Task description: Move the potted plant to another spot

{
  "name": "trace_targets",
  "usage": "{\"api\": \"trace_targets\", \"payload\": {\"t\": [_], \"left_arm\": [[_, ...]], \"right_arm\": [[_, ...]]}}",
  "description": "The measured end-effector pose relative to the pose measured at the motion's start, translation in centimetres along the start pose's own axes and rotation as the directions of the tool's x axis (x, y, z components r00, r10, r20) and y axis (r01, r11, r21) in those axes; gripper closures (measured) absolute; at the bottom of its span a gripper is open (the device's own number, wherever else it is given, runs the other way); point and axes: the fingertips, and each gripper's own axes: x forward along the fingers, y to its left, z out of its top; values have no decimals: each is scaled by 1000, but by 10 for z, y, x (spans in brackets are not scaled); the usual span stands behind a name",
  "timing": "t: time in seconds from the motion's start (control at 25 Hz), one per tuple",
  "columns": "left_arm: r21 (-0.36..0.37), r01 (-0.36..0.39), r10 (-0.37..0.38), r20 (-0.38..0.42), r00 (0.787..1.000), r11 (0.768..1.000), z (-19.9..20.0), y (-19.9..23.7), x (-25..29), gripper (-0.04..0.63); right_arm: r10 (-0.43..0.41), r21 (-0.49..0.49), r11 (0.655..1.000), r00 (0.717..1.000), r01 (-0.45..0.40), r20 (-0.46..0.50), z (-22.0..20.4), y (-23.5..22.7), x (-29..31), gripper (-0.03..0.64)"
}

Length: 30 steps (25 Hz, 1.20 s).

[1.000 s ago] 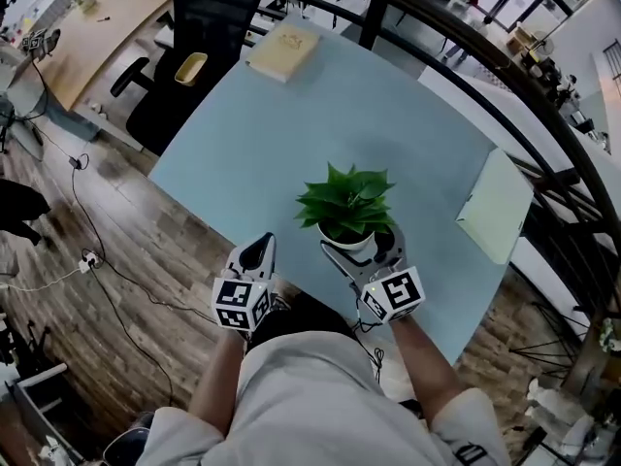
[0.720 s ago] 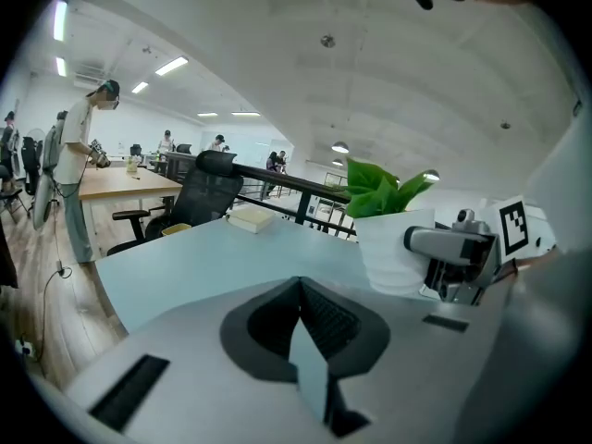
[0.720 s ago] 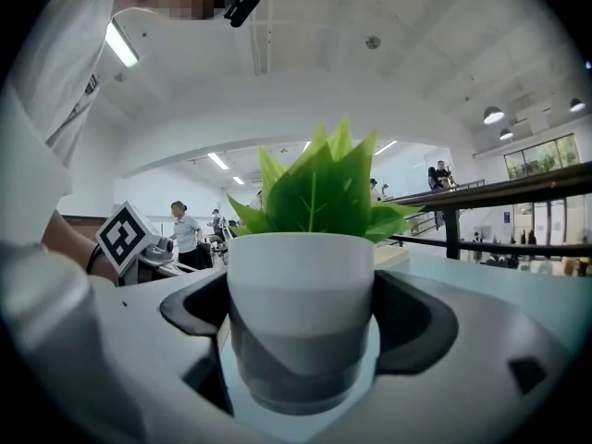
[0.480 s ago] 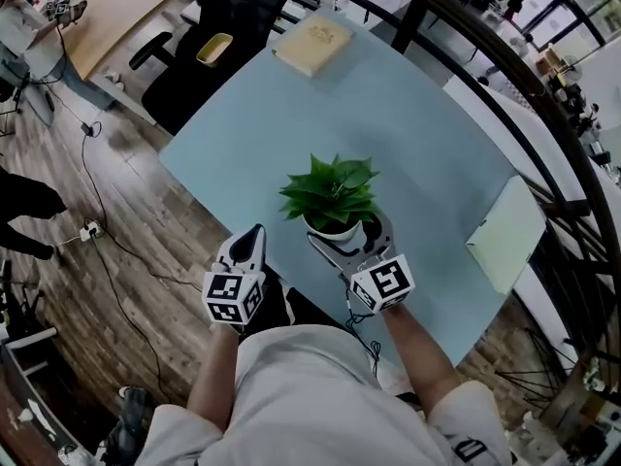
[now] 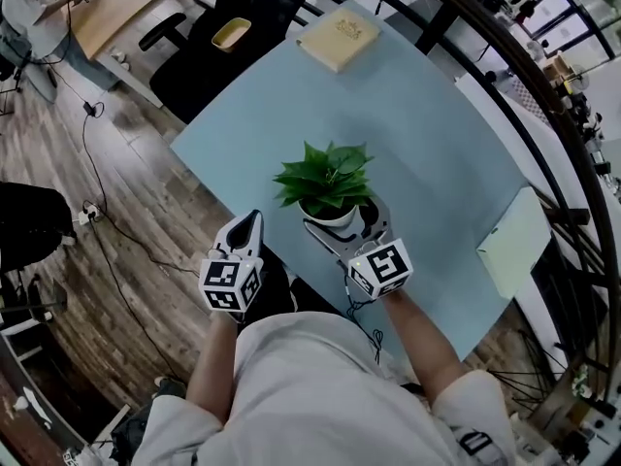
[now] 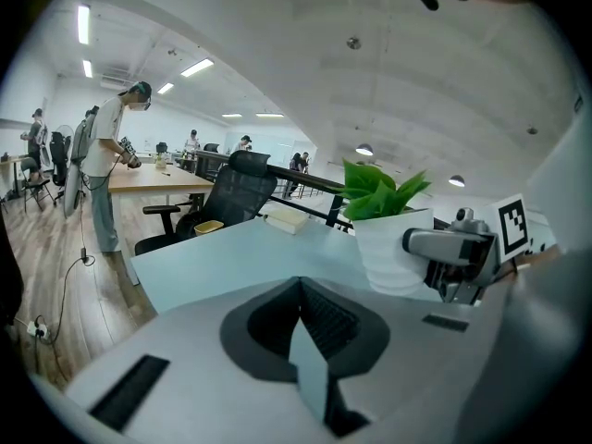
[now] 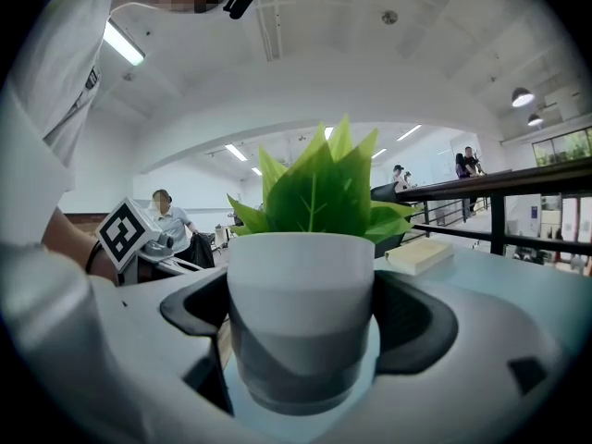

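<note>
Two jaws of the right gripper (image 5: 342,225) are seen closed against the sides of the white pot of the potted plant (image 5: 323,181), one on each flank, with the green leaves standing upright above them. Whether the pot's base rests on the light-blue table (image 5: 427,134) or is held just above it cannot be told. The plant is placed near the table's near edge, towards the left corner.

The left gripper (image 5: 251,225) is held just off that edge, to the left of the pot and apart from it; its jaws are pressed together with nothing between them.

Compared with a second ago, the same grip on the pot is kept and the left gripper is carried alongside as before, but the plant is now found farther from the pale green pad (image 5: 514,243) at the table's right edge and nearer the left corner. Some of that shift may be owed to the head camera, which has also moved.

Farther out, a tan book (image 5: 338,39) lies at the far side of the table, well apart from the plant. Beyond it a black office chair (image 5: 254,8) is seen with a small yellow tray (image 5: 231,33) on its seat. Cables (image 5: 97,212) are strung over the wooden floor (image 5: 107,299) at the left.
</note>
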Motion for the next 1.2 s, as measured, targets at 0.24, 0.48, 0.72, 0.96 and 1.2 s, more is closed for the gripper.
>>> {"api": "trace_targets", "payload": {"t": [0.24,0.48,0.72,0.96,1.2], "left_arm": [[-20,6,-7,-9,1000,1000,4,30,8,584],[-30,12,-12,-3,1000,999,14,41,9,584],[-53,4,-4,-2,1000,999,18,72,16,584],[-61,-3,2,-15,1000,998,18,98,18,584],[-62,-25,24,-15,1000,998,26,127,22,584]], "right_arm": [[7,-1,1000,1000,-7,-27,-1,6,41,135],[27,-15,1000,999,-27,-48,3,13,61,135],[44,-25,999,997,-46,-71,0,22,99,135],[48,-19,999,995,-50,-88,-7,28,128,135],[63,-11,998,993,-65,-98,-13,32,159,135]]}}
